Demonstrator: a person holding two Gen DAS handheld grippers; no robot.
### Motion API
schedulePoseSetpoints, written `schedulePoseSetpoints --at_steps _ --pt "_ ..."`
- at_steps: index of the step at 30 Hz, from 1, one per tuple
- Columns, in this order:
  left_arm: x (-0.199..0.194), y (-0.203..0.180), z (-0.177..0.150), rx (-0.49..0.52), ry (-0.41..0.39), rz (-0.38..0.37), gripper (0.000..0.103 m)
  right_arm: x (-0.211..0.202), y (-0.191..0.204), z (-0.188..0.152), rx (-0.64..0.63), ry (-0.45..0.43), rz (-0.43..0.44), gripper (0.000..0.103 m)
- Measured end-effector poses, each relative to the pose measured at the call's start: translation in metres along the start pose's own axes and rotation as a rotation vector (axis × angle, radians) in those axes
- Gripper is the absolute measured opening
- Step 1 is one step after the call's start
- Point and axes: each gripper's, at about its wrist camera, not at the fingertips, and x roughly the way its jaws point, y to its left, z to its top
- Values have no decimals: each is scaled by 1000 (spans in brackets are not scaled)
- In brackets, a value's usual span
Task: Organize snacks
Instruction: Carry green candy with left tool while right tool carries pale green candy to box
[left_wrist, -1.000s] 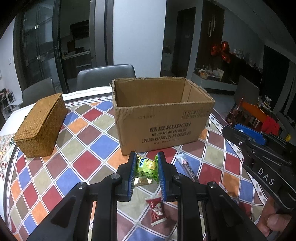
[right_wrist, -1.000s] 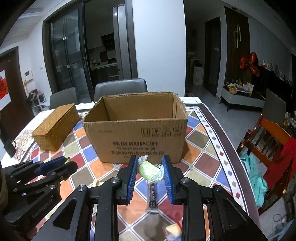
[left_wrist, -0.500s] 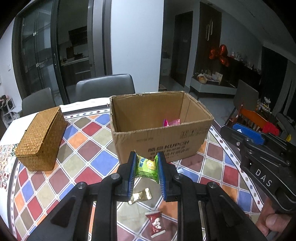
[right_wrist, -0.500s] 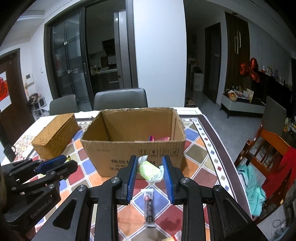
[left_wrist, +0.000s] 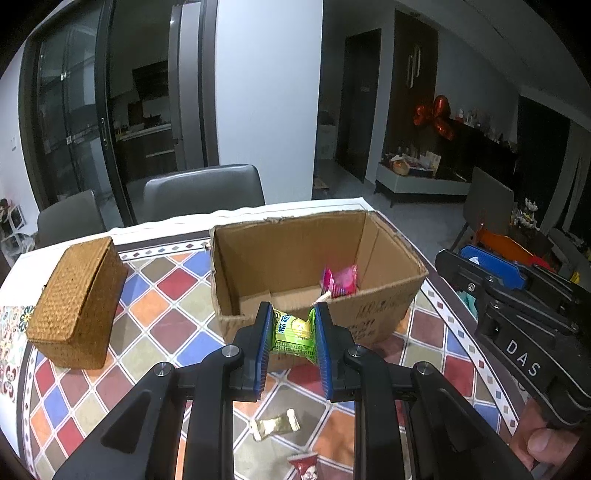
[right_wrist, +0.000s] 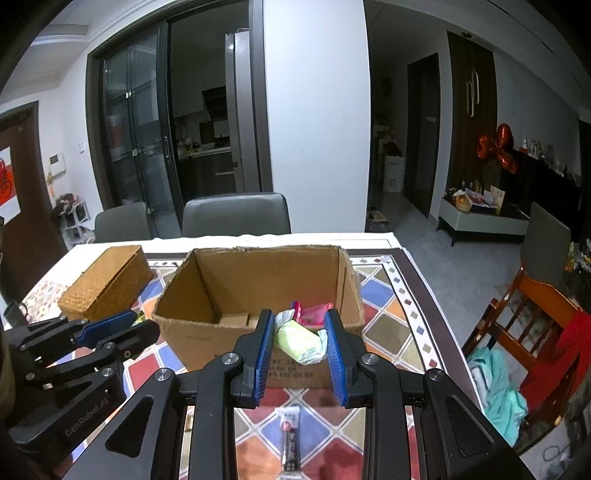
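Open brown cardboard box (left_wrist: 380, 291) sits upright on the tiled worktop with a pink snack packet (left_wrist: 340, 281) inside. A bright green snack packet (left_wrist: 292, 334) and a pale green wrapped snack (right_wrist: 298, 341) are both held up near its front wall; a gold wrapped candy (left_wrist: 275, 430), a red wrapped candy (left_wrist: 304, 466) and a dark snack bar (right_wrist: 289, 439) lie loose in front.

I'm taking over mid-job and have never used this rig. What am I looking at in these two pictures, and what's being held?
A person holds two hand grippers, each with a camera looking along its fingers. In the left view, the left gripper pinches a green snack packet. In the right view, the right gripper pinches a pale green wrapped snack. Ahead stands an open cardboard box with a pink packet inside, beside a closed wicker box. A gold candy, a red packet and a dark bar lie on the checkered table.
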Motion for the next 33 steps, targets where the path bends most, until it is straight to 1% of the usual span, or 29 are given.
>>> schedulePoseSetpoints --at_steps 6,15,25,33 --pt "11 3 9 -2 -2 2 23 11 0 14 -3 -8 3 29" --pt "32 9 22 3 0 2 23 35 -3 24 -2 1 10 29" --pt "58 14 33 -1 13 2 23 63 -3 31 3 20 25 29" --pt "71 17 35 -11 25 3 24 81 -3 32 -2 33 36 29"
